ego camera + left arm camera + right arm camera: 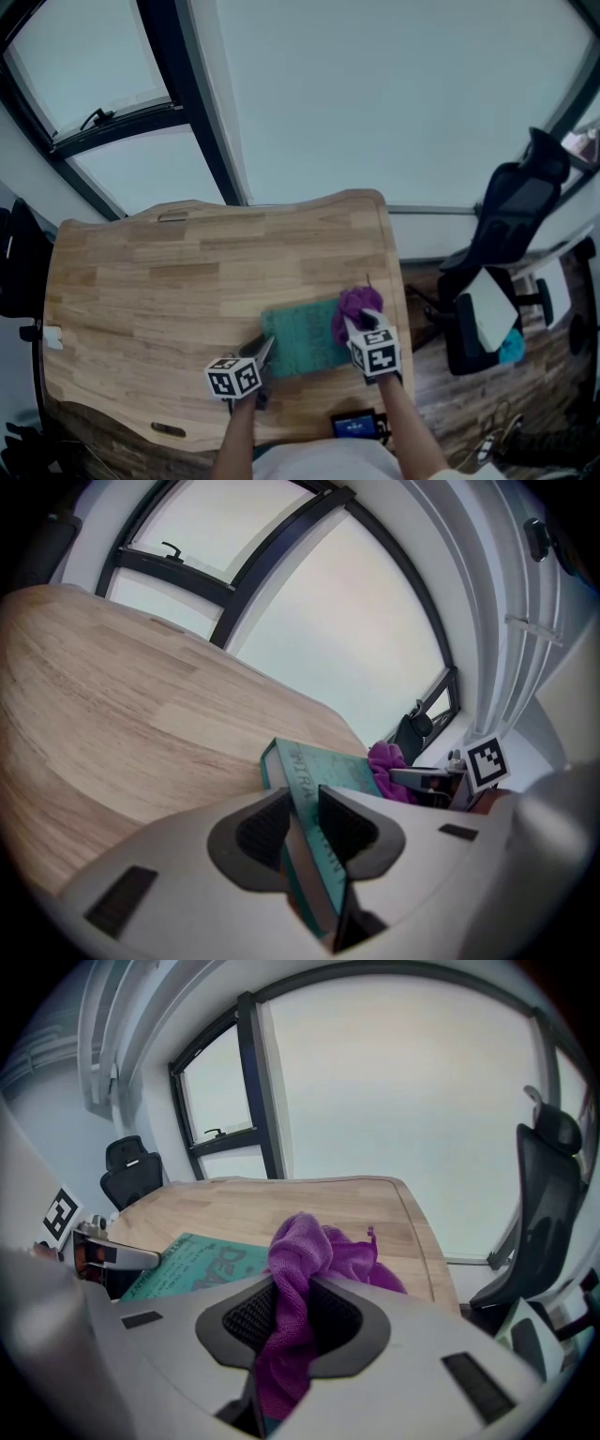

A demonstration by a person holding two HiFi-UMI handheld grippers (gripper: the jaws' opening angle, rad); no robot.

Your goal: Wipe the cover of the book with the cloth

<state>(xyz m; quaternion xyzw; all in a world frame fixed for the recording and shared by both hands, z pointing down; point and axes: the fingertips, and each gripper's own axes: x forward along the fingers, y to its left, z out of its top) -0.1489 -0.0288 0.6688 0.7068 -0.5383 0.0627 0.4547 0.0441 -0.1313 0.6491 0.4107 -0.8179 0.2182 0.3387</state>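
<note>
A teal book (pixel 302 339) lies on the wooden table (pixel 169 281) near its front right part. My left gripper (pixel 265 349) is shut on the book's left edge; in the left gripper view the book (pixel 323 778) runs between the two pads, spine side toward me. My right gripper (pixel 361 325) is shut on a purple cloth (pixel 356 307), which rests bunched on the book's right end. In the right gripper view the cloth (pixel 300 1251) is pinched between the pads and the book (pixel 197 1265) cover shows to the left.
A black office chair (pixel 506 234) stands right of the table, with white and blue items beside it. A small dark device (pixel 356 427) lies at the table's front edge. Large windows (pixel 375 94) run behind the table. The table's right edge (pixel 398 281) is close to the cloth.
</note>
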